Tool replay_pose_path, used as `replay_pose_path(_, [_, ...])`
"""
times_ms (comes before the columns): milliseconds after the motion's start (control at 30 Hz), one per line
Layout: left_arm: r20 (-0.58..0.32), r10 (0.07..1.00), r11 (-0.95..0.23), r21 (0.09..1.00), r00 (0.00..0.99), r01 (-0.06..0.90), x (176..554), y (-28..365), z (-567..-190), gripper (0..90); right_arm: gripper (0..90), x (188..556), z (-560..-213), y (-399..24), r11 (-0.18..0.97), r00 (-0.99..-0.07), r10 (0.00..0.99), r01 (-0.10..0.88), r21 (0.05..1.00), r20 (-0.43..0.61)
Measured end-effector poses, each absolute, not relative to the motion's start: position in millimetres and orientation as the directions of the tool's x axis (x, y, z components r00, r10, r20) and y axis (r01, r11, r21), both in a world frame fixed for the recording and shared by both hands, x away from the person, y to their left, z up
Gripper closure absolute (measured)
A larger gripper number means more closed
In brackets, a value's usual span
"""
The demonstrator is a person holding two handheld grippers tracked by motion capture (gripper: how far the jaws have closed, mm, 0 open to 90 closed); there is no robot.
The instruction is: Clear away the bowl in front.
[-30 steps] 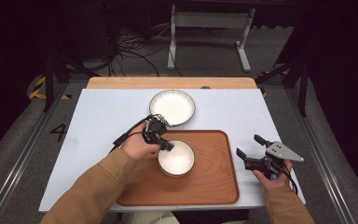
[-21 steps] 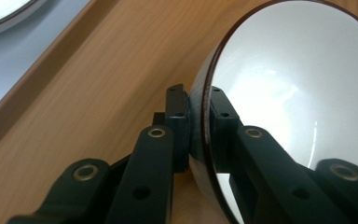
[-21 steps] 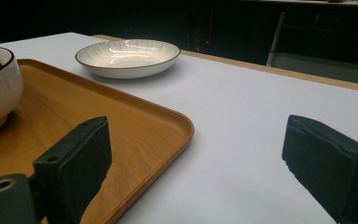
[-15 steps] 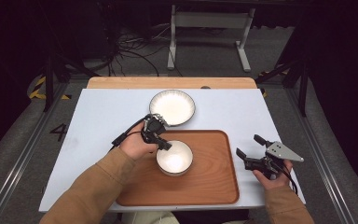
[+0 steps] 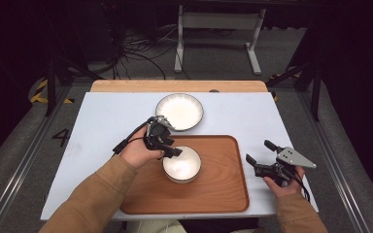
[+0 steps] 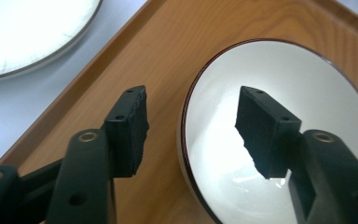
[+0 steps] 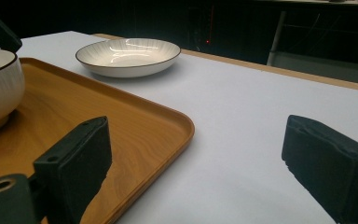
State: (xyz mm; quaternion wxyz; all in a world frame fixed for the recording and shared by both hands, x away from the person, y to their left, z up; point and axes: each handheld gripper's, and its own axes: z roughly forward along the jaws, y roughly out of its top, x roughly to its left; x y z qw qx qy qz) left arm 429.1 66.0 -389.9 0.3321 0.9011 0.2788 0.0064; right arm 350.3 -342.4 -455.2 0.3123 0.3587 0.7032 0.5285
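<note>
A white bowl (image 5: 181, 164) with a dark rim stands on the wooden tray (image 5: 213, 194), toward its left side. My left gripper (image 5: 167, 145) is at the bowl's near-left rim, open. In the left gripper view the bowl (image 6: 289, 102) has one jaw inside it and the other outside over the tray (image 6: 168, 56), with the left gripper (image 6: 193, 135) straddling the rim and a gap on both sides. My right gripper (image 5: 258, 151) rests open on the table just right of the tray. The right gripper (image 7: 196, 163) has nothing between its jaws.
A shallow white plate (image 5: 179, 111) with a dark rim lies on the white table (image 5: 102, 126) just behind the tray's far-left corner. It also appears in the left gripper view (image 6: 23, 32) and the right gripper view (image 7: 128, 56). A wooden strip runs along the table's far edge.
The left gripper and the bowl have shifted only very slightly on the tray. The right gripper has stayed put.
</note>
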Motion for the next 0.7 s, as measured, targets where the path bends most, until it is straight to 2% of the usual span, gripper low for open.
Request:
replay_pose_path(267, [-0.124, 0.494, -0.599, 0.669, 0.860, 0.440, 413, 74, -372, 33.8, 9.6, 351, -455, -342, 0.188, -0.551, 0.832, 0.182, 0.965, -0.058])
replay_pose_path(700, [-0.101, 0.496, -0.549, 0.733, 0.863, 0.401, 386, 94, -359, 22.7, 10.6, 353, -455, -341, 0.199, -0.562, 0.825, 0.196, 0.960, -0.056])
